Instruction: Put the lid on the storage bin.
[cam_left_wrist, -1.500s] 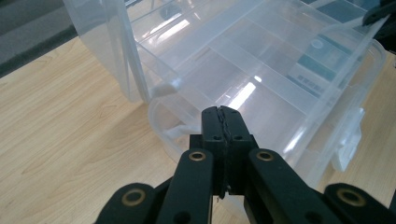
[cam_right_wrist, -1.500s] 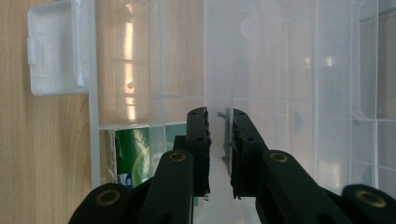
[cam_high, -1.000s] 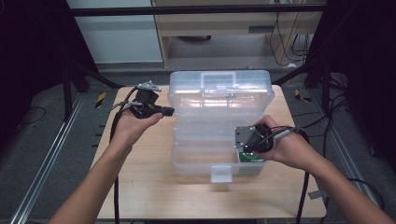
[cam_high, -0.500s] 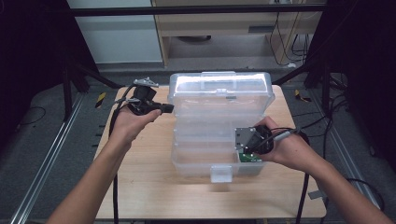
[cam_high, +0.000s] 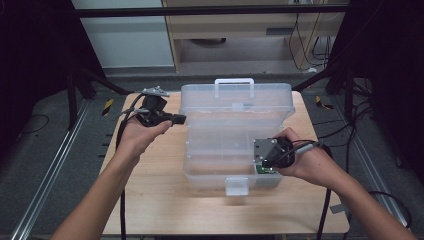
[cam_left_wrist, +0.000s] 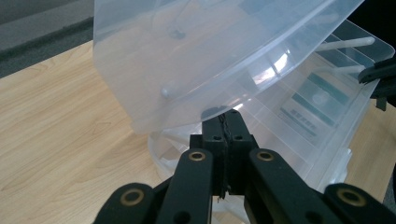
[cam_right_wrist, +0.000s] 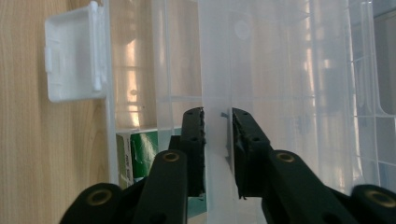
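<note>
1. The clear plastic box (cam_high: 220, 160) sits on the counter (cam_high: 150, 200), its lid (cam_high: 235, 102) raised upright: opening looks largely done.
2. The left gripper (cam_high: 177, 119) has its jaws pressed together, empty, tips under the lid's edge.
3. The right gripper (cam_right_wrist: 217, 140) has its jaws slightly apart around a box wall, steadying it.
4. A green packet (cam_right_wrist: 135, 156) lies inside, left of the right jaws.
</note>
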